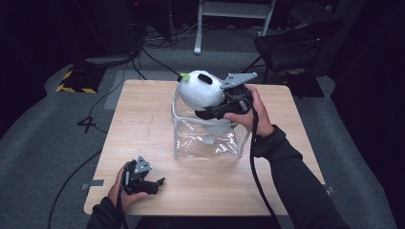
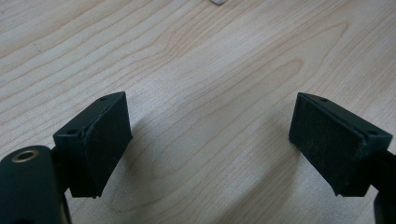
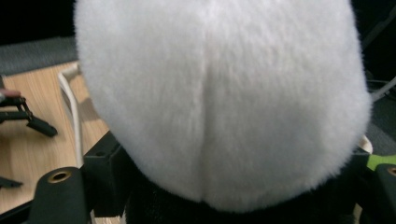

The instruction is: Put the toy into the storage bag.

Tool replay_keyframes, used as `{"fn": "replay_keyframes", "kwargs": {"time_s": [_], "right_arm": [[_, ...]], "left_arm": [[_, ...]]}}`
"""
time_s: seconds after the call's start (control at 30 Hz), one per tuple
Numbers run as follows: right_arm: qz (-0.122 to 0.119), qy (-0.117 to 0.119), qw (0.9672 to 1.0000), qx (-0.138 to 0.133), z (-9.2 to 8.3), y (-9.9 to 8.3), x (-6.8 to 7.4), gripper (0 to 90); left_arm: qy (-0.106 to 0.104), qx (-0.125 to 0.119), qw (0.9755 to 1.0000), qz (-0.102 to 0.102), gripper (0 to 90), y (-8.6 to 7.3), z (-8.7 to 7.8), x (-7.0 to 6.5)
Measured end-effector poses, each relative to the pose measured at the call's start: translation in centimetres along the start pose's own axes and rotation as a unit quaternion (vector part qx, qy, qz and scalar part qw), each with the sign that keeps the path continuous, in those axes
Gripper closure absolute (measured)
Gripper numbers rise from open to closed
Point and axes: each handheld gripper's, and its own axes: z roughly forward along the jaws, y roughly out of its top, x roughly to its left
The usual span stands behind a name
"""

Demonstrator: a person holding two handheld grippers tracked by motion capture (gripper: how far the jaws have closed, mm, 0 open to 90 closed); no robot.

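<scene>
Near your left edge of the surface [image 1: 143, 124], your left hand-held gripper [image 1: 152, 183] rests spread and empty; your right hand-held gripper [image 1: 210, 113], loosening, pinches the plush panda [image 1: 203, 90] over the clear bag [image 1: 207, 138] — it could topple outside.

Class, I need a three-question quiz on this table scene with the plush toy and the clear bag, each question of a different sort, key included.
1. True or false: the left gripper holds the white plush toy.
2. Over what does the right gripper hold the toy? A. clear plastic bag B. a chair C. the floor
3. On what does the left gripper rest?

Key: 1. False: its jaws stand open with nothing between them. 2. A. 3. The wooden table.
</scene>
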Motion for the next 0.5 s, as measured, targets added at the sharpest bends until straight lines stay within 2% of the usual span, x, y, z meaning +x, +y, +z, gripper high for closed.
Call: {"fn": "replay_keyframes", "kwargs": {"time_s": [0.1, 0.37, 0.4, 0.43, 0.47, 0.5], "right_arm": [[-0.01, -0.003, 0.9996, 0.028, 0.4, 0.1, 0.1, 20.9], [-0.021, -0.005, 0.9979, 0.062, 1.1, 0.1, 0.4, 21.1], [-0.024, -0.006, 0.9961, 0.085, 1.4, 0.3, 0.4, 21.1], [-0.031, -0.008, 0.9948, 0.096, 1.5, 0.4, 0.5, 21.1], [-0.031, -0.008, 0.9948, 0.096, 1.5, 0.4, 0.5, 21.1], [-0.038, -0.01, 0.9934, 0.108, 1.7, 0.4, 0.6, 21.1]], "left_arm": [[0.0, 0.0, 1.0, 0.0, 13.0, 0.0, 0.0, 0.0], [0.0, 0.0, 1.0, 0.0, 13.0, 0.0, 0.0, 0.0], [0.0, 0.0, 1.0, 0.0, 13.0, 0.0, 0.0, 0.0], [0.0, 0.0, 1.0, 0.0, 13.0, 0.0, 0.0, 0.0], [0.0, 0.0, 1.0, 0.0, 13.0, 0.0, 0.0, 0.0], [0.0, 0.0, 1.0, 0.0, 13.0, 0.0, 0.0, 0.0]]}}
